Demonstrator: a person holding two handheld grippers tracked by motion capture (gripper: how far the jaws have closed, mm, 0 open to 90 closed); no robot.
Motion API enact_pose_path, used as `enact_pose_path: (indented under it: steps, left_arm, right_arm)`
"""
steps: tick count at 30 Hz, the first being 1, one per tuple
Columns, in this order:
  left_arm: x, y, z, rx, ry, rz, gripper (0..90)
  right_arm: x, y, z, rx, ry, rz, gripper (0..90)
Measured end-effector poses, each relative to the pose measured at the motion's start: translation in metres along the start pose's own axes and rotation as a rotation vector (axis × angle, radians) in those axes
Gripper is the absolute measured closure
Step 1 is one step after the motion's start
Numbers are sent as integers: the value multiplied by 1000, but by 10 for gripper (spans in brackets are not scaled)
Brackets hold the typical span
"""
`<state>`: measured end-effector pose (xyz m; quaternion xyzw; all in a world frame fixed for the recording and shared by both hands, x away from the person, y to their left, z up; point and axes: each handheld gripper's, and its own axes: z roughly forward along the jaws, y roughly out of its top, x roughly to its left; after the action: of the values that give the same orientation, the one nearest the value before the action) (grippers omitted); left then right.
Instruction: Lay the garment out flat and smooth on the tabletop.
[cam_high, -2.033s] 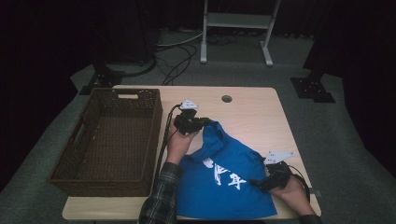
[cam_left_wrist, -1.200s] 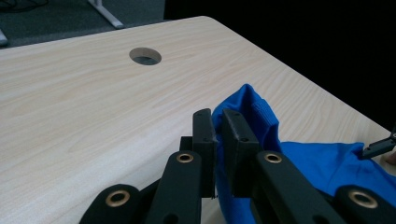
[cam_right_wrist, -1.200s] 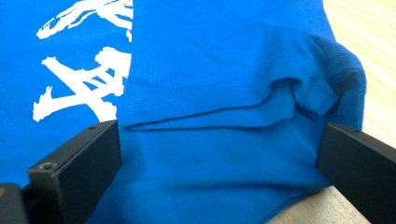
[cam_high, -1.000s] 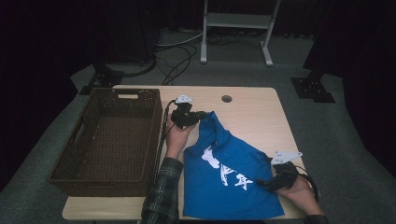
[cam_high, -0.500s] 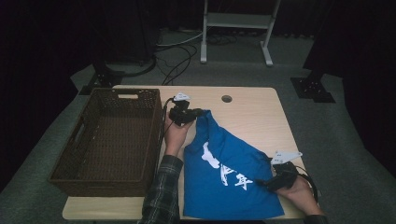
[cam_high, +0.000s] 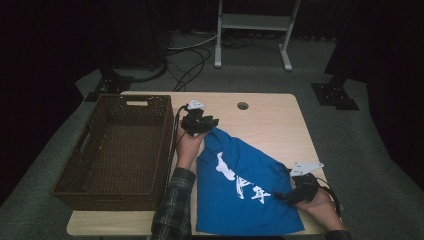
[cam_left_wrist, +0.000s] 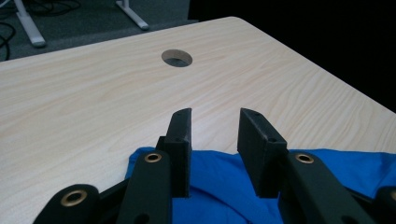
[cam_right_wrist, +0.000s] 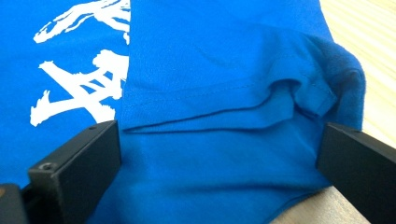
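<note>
A blue shirt (cam_high: 240, 190) with white print lies spread on the pale wooden table (cam_high: 270, 125). My left gripper (cam_high: 207, 122) rests at the shirt's far corner. In the left gripper view its jaws (cam_left_wrist: 215, 116) stand apart, having just been opening, and the blue cloth (cam_left_wrist: 219, 196) lies loose under them. My right gripper (cam_high: 280, 196) sits at the shirt's near right edge. In the right gripper view it (cam_right_wrist: 219, 135) is open wide, with a folded hem of the shirt (cam_right_wrist: 210, 56) lying between the jaws.
A dark brown wicker basket (cam_high: 100, 197) stands on the left part of the table, close beside my left forearm. A round cable hole (cam_high: 243, 106) is in the tabletop beyond the shirt. A white metal stand (cam_high: 252, 22) stands on the floor behind.
The left gripper drew the shirt's far corner slightly farther away and left, and the right gripper shifted a little right, stretching the shirt flatter. Both hands have since kept still.
</note>
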<state>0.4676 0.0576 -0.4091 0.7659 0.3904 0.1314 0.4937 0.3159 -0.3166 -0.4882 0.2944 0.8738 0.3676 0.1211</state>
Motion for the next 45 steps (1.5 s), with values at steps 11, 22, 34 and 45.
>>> enact_pose_path:
  steps: [11, 22, 34, 45]
  left_arm:
    - [-10, -27, 9, 53, -3, 1, 685]
    - [-21, -48, 16, 113, -10, 11, 693]
    - [-25, -60, 27, 150, -8, 16, 703]
    - [-35, -62, 35, 166, 4, 54, 695]
  right_arm:
    - [0, 0, 0, 0, -2, 1, 0]
    - [0, 0, 0, 0, -3, 2, 0]
    - [0, 0, 0, 1, -2, 1, 0]
    - [-3, -3, -6, 24, -17, 13, 0]
